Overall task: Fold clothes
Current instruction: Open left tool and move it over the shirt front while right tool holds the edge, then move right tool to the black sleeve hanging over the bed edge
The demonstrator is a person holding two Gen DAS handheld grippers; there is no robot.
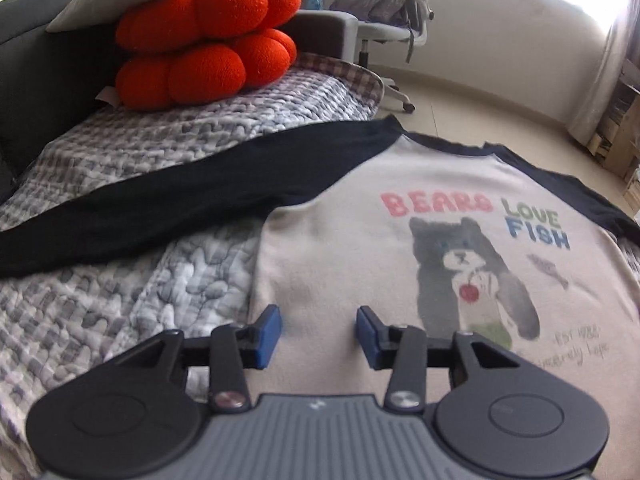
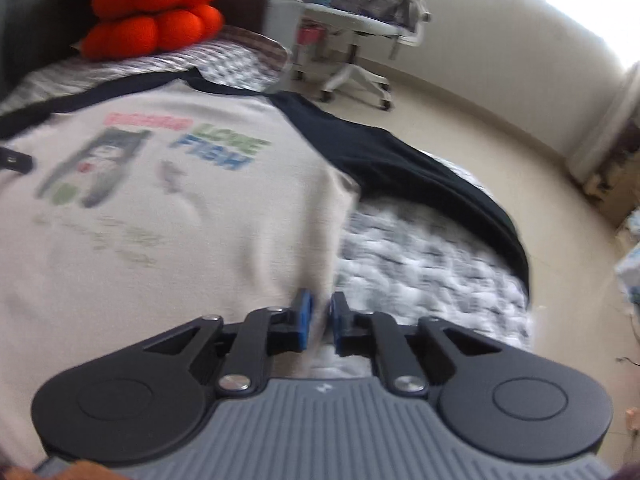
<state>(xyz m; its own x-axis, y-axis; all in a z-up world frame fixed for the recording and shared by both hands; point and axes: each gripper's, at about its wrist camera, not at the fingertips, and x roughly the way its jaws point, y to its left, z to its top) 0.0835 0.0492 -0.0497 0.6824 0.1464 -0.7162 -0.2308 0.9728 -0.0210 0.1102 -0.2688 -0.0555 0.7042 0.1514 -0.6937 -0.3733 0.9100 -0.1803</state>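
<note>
Shirt [image 1: 340,264] with bear print lies flat, front up, on quilted bed cover [image 1: 132,148], dark sleeves spread. Left tool [image 1: 319,334] released, pads apart above hem. Right tool [image 2: 320,322] nearly closed at shirt's side edge; grip on fabric unclear.

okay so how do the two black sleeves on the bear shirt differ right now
The left sleeve stretches out nearly straight across the quilt; the right sleeve bends in a curve. The left sleeve lies wholly on the quilt; the right sleeve runs along the quilt's edge next to the floor. Both are black, long and still unfolded, spread away from the shirt.
</note>
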